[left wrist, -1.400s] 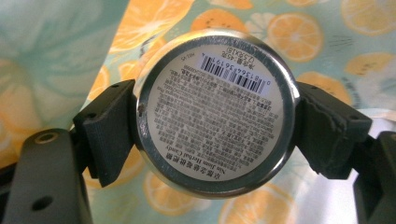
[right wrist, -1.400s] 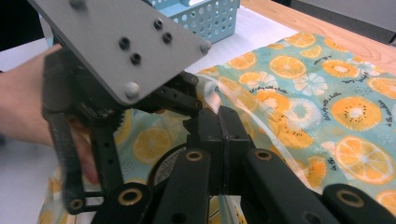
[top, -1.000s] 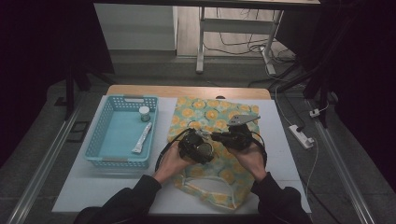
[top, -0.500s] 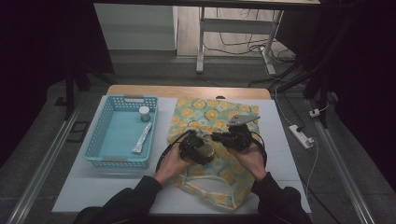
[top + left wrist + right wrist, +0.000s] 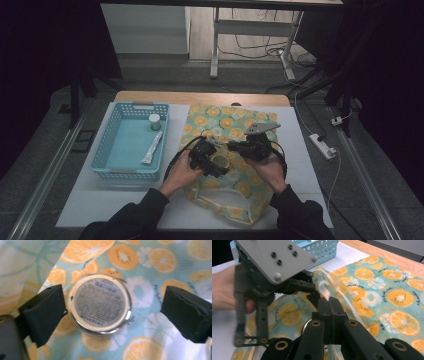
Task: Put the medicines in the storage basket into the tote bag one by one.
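A round tin with a silver rim and a printed label lies flat on the fruit-print bag. My left gripper points down over it. Its jaws have just been opening and now stand open on either side of the tin, the left pad close to the rim and the right pad well clear. In the high view the tin sits between my two hands. My right gripper is shut on the bag's translucent handle, which it holds lifted off the fabric beside the left gripper.
A light blue basket stands left of the bag with a small jar and a white tube in it. A white power strip lies off the table's right edge. The bag's near end reaches the table's front.
The left gripper's jaws have spread apart, so the tin now sits loose between them. Both hands have stayed about where they were, and the right gripper keeps its hold.
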A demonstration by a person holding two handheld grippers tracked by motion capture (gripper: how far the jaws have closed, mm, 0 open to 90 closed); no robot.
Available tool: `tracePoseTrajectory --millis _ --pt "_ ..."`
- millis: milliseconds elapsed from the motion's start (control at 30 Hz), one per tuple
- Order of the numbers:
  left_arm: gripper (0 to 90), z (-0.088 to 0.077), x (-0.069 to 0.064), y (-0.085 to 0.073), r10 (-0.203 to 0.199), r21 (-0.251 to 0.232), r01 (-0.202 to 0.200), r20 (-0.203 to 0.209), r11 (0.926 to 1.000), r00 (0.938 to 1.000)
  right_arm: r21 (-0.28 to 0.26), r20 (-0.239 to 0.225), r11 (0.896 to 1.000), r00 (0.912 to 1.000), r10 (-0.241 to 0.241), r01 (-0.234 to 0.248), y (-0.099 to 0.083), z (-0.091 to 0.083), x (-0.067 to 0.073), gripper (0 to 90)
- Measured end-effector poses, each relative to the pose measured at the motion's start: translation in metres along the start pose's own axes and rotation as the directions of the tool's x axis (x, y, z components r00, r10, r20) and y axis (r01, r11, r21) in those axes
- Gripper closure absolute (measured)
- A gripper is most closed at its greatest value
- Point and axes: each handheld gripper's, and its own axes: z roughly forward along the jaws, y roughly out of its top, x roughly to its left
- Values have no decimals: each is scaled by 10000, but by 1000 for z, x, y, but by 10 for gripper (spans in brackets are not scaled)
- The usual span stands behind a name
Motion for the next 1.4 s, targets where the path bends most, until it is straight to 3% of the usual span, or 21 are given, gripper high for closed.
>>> tracePoseTrajectory --millis 367,467,633,1100,1267,1400 --pt "1 -19 -2 -5 -128 -548 157 523 9984 9985 7 23 10000 10000 -16 16 0 0 0 894" --pt "1 -26 -3 -5 44 -749 0 587 9972 9983 19 33 10000 10000 3 -3 -1 -1 -1 894" --pt "1 -40 -5 -5 272 -937 -230 445 9953 9986 -49 54 10000 10000 10 -10 0 -2 -1 894" --pt "1 -73 9 -10 203 -1117 -144 523 9936 9984 -59 61 10000 10000 -60 60 0 -3 0 894" --pt "1 -87 14 -13 214 -1251 -182 242 9920 9995 -54 59 10000 10000 -50 50 0 -4 0 894" --pt "1 -99 22 -18 -97 -1327 64 -236 9911 9997 -55 61 10000 10000 -49 50 0 -4 0 894"
